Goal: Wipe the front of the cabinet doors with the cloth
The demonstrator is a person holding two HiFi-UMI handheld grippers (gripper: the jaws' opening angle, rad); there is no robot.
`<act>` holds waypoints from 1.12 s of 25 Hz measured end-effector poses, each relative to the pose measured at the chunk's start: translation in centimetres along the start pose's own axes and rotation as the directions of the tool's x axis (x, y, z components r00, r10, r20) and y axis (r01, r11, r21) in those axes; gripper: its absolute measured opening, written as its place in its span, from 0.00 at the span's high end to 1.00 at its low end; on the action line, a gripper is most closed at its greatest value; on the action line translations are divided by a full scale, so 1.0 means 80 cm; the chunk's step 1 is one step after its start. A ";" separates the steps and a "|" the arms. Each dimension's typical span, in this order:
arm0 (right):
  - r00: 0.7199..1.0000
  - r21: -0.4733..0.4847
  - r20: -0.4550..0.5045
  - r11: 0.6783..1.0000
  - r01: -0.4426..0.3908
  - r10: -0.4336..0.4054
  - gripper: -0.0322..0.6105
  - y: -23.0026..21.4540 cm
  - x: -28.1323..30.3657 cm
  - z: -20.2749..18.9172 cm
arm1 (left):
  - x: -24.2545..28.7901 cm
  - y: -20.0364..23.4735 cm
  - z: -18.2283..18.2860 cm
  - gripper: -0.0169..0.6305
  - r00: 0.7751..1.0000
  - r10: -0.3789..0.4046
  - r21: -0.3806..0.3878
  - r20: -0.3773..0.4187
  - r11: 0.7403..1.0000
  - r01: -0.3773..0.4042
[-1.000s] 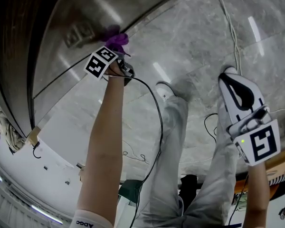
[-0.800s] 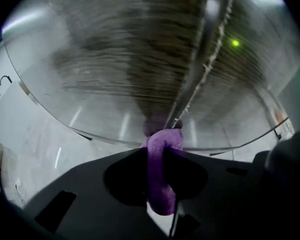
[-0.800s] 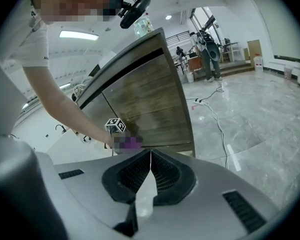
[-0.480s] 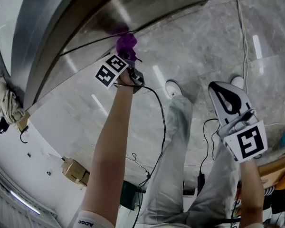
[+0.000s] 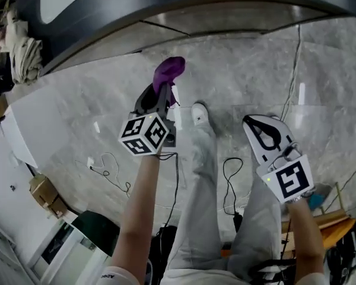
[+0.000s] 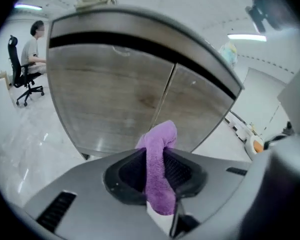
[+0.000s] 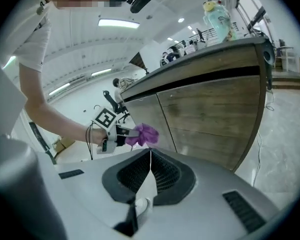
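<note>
A purple cloth [image 5: 169, 70] sticks out of my left gripper [image 5: 164, 91], which is shut on it. In the left gripper view the cloth [image 6: 158, 166] hangs between the jaws, and the two wooden cabinet doors [image 6: 140, 96] stand ahead, apart from the cloth. In the head view the cabinet [image 5: 184, 8] runs across the top. My right gripper [image 5: 256, 125] hangs lower right, away from the cabinet. Its jaws meet with nothing between them [image 7: 150, 152]. The right gripper view also shows the left gripper [image 7: 114, 135], the cloth [image 7: 145, 134] and the cabinet doors [image 7: 215, 119].
Cables [image 5: 228, 177] trail over the marble floor beside the person's legs and shoe [image 5: 199, 114]. A cardboard box [image 5: 44, 193] lies at the left. A bundle of rags [image 5: 22, 46] and a bottle [image 7: 219, 14] sit on the cabinet top. Someone sits on an office chair [image 6: 21, 69] far left.
The left gripper has drawn back from the cabinet door with the cloth, which no longer touches the door. The head view has swung so the cabinet sits at the top. The right gripper stays low.
</note>
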State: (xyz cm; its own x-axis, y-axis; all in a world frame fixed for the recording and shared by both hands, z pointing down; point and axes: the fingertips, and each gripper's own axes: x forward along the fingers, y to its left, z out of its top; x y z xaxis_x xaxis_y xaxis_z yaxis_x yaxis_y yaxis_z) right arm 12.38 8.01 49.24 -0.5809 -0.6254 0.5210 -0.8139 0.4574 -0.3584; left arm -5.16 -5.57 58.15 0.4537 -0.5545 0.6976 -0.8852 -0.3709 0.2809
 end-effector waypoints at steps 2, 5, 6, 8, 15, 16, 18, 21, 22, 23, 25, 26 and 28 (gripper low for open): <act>0.999 -0.031 -0.047 0.999 -0.007 0.005 0.91 0.006 -0.008 -0.001 | -0.038 -0.003 0.019 0.84 0.998 0.005 -0.013 0.061 1.000 -0.004; 0.993 -0.108 -0.114 0.994 -0.025 0.013 0.91 0.012 -0.014 -0.002 | -0.080 -0.012 0.033 0.84 0.992 0.000 -0.038 0.128 0.999 0.005; 0.991 -0.136 -0.133 0.990 -0.032 0.014 0.91 0.014 -0.012 -0.001 | -0.090 -0.013 0.035 0.84 0.990 -0.005 -0.047 0.142 0.999 0.012; 0.988 -0.183 -0.154 0.983 -0.032 0.004 0.91 0.023 0.003 0.002 | -0.103 -0.009 0.039 0.84 0.986 -0.028 -0.063 0.167 0.997 0.039; 0.998 -0.154 -0.052 0.988 -0.028 0.020 0.91 0.105 0.110 0.063 | -0.138 0.046 0.053 0.84 0.981 -0.126 -0.023 0.144 0.991 0.131; 0.999 -0.137 -0.019 0.990 -0.031 0.029 0.91 0.113 0.121 0.081 | -0.140 0.053 0.057 0.84 0.980 -0.139 0.002 0.140 0.990 0.140; 0.998 -0.092 0.048 0.995 -0.040 0.045 0.91 0.118 0.131 0.117 | -0.139 0.061 0.064 0.84 0.978 -0.155 0.039 0.136 0.988 0.151; 0.991 -0.016 0.133 1.000 -0.010 0.012 0.91 0.099 0.123 0.149 | -0.132 0.057 0.077 0.84 0.973 -0.177 0.073 0.146 0.983 0.168; 0.987 0.015 0.159 1.000 0.016 -0.018 0.91 0.088 0.118 0.158 | -0.128 0.052 0.082 0.84 0.971 -0.186 0.081 0.153 0.981 0.175; 0.982 0.039 0.182 0.999 0.038 -0.044 0.91 0.078 0.112 0.165 | -0.124 0.046 0.087 0.84 0.968 -0.194 0.089 0.161 0.979 0.182; 0.976 0.041 0.208 0.998 0.057 -0.064 0.91 0.066 0.104 0.176 | -0.112 0.030 0.098 0.84 0.962 -0.210 0.114 0.173 0.975 0.192; 0.977 0.025 0.206 0.998 0.057 -0.061 0.91 0.063 0.103 0.177 | -0.106 0.022 0.103 0.84 0.961 -0.213 0.129 0.176 0.973 0.192; 0.982 0.004 0.185 0.999 0.045 -0.045 0.91 0.061 0.100 0.171 | -0.094 0.007 0.114 0.84 0.960 -0.218 0.151 0.177 0.970 0.192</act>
State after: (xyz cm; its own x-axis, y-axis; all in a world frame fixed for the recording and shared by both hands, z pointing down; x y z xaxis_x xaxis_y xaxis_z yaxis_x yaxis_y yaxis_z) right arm 3.58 -3.43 41.09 -0.5366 -0.7512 0.3844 -0.8390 0.4264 -0.3380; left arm -8.15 -8.37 47.06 0.6465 -0.5833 0.4918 -0.7556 -0.5786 0.3070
